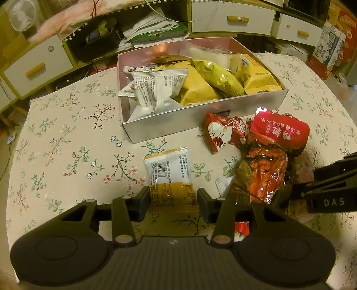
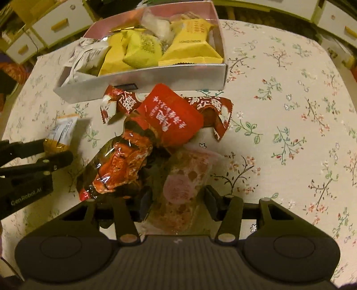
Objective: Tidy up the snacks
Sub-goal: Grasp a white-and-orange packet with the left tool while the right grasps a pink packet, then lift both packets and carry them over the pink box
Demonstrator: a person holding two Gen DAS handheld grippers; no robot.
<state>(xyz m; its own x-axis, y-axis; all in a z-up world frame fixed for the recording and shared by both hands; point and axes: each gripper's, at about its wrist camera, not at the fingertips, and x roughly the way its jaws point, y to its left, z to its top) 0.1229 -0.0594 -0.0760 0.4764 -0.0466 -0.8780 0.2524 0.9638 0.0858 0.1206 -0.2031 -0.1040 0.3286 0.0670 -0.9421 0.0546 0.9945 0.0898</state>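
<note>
A silver box [image 1: 200, 116] holding white and yellow snack packets stands on the floral table; it also shows in the right wrist view [image 2: 142, 80]. My left gripper [image 1: 173, 198] is open, its fingers on either side of a white-and-orange packet [image 1: 169, 171] lying flat on the table. A pile of red wrapped snacks [image 1: 267, 142] lies just to the right, in front of the box. My right gripper [image 2: 177, 204] is open around a pink translucent packet [image 2: 183, 180] at the near end of that red pile [image 2: 156, 125]. The left gripper [image 2: 55, 154] appears at the left edge of the right wrist view.
The floral tablecloth [image 1: 67, 145] covers the table. White drawers with yellow handles [image 1: 232, 20] and cluttered shelves stand behind it. A small fan [image 1: 21, 13] is at the far left and printed cartons [image 1: 332, 44] at the far right.
</note>
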